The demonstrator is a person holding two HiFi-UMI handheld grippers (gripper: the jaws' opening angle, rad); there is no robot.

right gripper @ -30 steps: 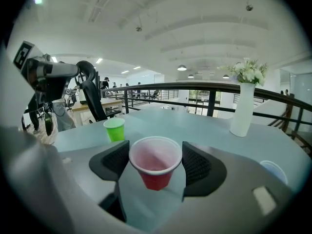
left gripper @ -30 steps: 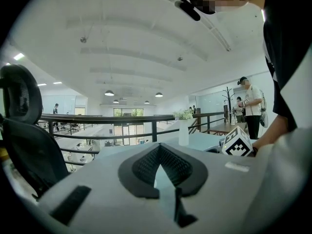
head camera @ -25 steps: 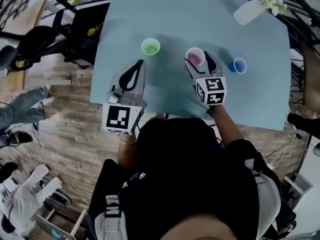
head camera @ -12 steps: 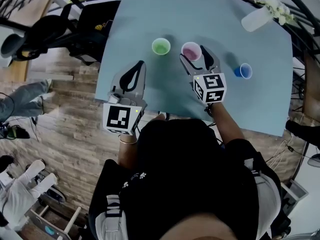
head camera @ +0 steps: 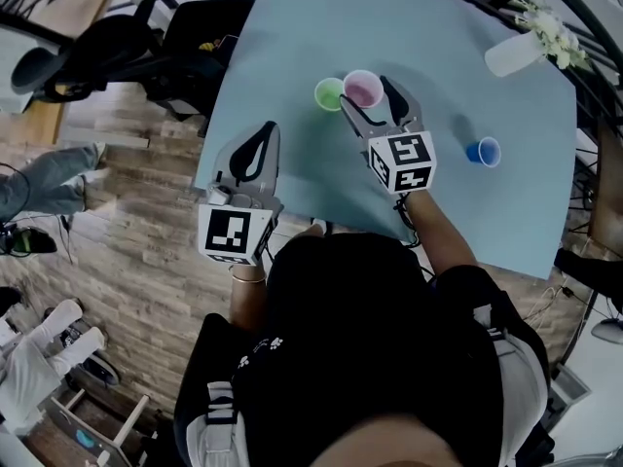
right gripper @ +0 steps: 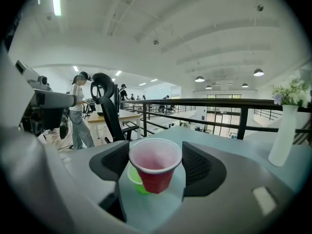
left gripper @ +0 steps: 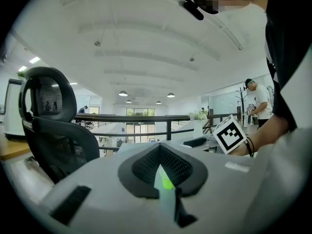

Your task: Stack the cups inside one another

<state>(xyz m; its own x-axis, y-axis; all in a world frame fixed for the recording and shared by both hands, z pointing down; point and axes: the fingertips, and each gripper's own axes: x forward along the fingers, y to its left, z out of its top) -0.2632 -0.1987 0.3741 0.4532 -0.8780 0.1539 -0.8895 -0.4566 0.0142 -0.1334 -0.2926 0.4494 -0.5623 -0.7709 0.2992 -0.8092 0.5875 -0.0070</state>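
Three cups show in the head view on a pale blue table (head camera: 321,27). A green cup (head camera: 329,93) stands upright near the middle. A red cup (head camera: 362,89), pale pink inside, is just right of it, rims almost meeting. A blue cup (head camera: 484,151) stands well apart to the right and a little nearer. A white vase (head camera: 514,54) with flowers is at the far right corner. The right gripper (head camera: 367,98) reaches in from the near side with one jaw on each side of the red cup. The left gripper (head camera: 267,128) is over the table's near left edge, well apart from every cup, its jaws meeting at the tips.

In the left gripper view the left gripper's (left gripper: 161,165) pads are pressed together with nothing held. Only a thin slit is left, through which a speck of green shows. A black office chair (left gripper: 48,126) is at the left, a dark railing (left gripper: 131,118) runs across the far side, and the right gripper's marker cube (left gripper: 229,134) shows at the right.

In the right gripper view the right gripper (right gripper: 156,162) is clamped on the red cup (right gripper: 155,172), both dark pads against its wall just under the rim. The cup is upright. The green cup (right gripper: 134,180) is just beside it on the left and slightly farther, partly hidden behind it and sitting lower. Whether the red cup rests on the table cannot be told. The vase (right gripper: 283,138) stands upright at the far right, and a chair (right gripper: 108,106) and standing people (right gripper: 80,112) are beyond the table at the left.
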